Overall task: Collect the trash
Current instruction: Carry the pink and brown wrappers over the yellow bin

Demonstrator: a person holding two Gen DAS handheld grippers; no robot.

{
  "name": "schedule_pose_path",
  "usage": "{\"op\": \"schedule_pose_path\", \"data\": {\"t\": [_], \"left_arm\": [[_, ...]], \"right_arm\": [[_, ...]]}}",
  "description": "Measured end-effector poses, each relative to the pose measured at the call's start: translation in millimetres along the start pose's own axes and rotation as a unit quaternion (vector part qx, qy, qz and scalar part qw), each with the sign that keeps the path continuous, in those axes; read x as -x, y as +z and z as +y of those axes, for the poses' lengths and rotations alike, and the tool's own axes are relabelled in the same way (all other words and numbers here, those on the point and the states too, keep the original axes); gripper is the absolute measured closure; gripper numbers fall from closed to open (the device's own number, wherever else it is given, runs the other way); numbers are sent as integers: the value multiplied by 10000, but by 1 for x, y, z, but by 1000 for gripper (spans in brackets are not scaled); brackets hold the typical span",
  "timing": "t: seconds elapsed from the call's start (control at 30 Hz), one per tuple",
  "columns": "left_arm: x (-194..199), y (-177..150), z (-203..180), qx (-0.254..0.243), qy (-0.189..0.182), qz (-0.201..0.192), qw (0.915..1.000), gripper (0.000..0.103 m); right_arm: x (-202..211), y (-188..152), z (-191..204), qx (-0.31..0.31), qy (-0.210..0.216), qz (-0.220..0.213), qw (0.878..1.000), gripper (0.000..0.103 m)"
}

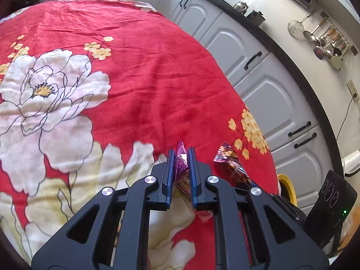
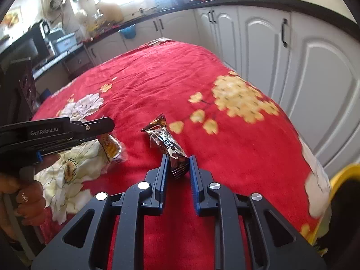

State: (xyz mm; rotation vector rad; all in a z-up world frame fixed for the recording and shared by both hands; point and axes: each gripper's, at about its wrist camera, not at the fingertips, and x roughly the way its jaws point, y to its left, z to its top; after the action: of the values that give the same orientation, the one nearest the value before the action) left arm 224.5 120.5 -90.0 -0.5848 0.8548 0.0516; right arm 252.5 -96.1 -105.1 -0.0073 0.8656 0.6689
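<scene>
The brown foil snack wrapper [image 2: 167,142] lies on the red floral cloth [image 2: 236,148] covering the desk, its long axis running away from the right gripper [image 2: 178,168]. Its crimped near end sits between that gripper's jaws, which stand narrow around it; whether the pads already pinch it is not clear. The left gripper [image 1: 182,168], just beside, holds a pink foil wrapper [image 1: 181,157] clamped upright in near-shut jaws. A yellow-rimmed bin [image 2: 342,180] stands at the desk's right edge, nearer the right hand.

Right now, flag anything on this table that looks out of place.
Two crumpled wrappers are litter on the red floral tablecloth: a pink wrapper pinched in the left tool, and a dark foil wrapper with one end in the right tool. Nothing spilled or damaged.
</scene>
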Motion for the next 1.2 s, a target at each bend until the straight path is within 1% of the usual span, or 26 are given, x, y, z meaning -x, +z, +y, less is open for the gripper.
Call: {"op": "schedule_pose_path", "data": {"t": [0.23,0.5,0.67,0.9,1.2], "left_arm": [[9,-14,-25,-381,17,-129,9992,96],[19,-29,-65,-891,-74,-265,9956,96],[23,-38,-92,-1175,-185,-315,9924,96],[25,-50,-126,-1427,-338,-338,9886,96],[26,-64,-166,-1767,-500,-347,9824,96]], "right_arm": [[31,-20,-22,-316,-119,-150,9993,85],[65,-38,-46,-612,-322,-339,9970,85],[91,-45,-65,-816,-475,-537,9941,85],[124,-56,-91,-1062,-718,-799,9885,85],[157,-75,-120,-1299,-999,-1013,9813,85]]}}
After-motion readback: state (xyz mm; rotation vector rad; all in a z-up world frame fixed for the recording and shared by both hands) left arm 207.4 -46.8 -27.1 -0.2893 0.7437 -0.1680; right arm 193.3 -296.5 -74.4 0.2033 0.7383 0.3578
